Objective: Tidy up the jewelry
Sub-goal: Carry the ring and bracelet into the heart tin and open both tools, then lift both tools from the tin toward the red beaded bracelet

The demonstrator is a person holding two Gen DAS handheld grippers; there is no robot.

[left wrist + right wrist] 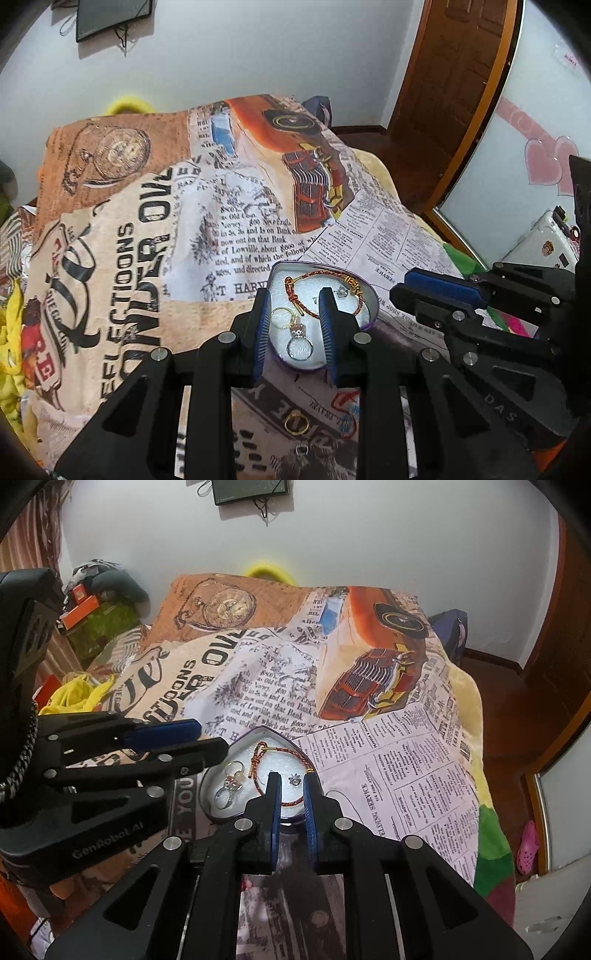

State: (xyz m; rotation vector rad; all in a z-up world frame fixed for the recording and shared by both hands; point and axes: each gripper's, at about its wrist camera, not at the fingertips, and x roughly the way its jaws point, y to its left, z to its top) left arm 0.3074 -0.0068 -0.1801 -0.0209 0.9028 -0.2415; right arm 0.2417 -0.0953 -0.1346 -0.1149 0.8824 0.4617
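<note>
The left wrist view alone shows jewelry lying outside the tin: a gold ring (295, 422) on the printed blanket (155, 236), below the tin toward the near edge of the bed, and a small silver piece (302, 449) just below that, partly hidden between the gripper's arms. The right wrist view shows neither — its own gripper body covers that patch of blanket. What it does show, and the other does not, is a pink shoe (527, 846) on the floor at the right and clutter beside the bed at the far left.

Both views show the heart-shaped tin (371, 301) resting on the blanket near its near edge, lined in white. Inside lie a red-and-gold cord bracelet (325, 275), a thin gold ring (281, 318), a silver ring with a stone (300, 345) and a small clear stud (342, 292).

The left gripper (295, 306) hangs over the tin with its blue pads (263, 332) a narrow gap apart and nothing between them; the rings show through that gap, lower down in the tin. The right gripper (291, 782) points at the tin's near right side, jaws nearly together but with a slit open — the bracelet's cord crosses behind the tips; whether it touches them I cannot tell. In the left view the right gripper sits just right of the tin.
</note>
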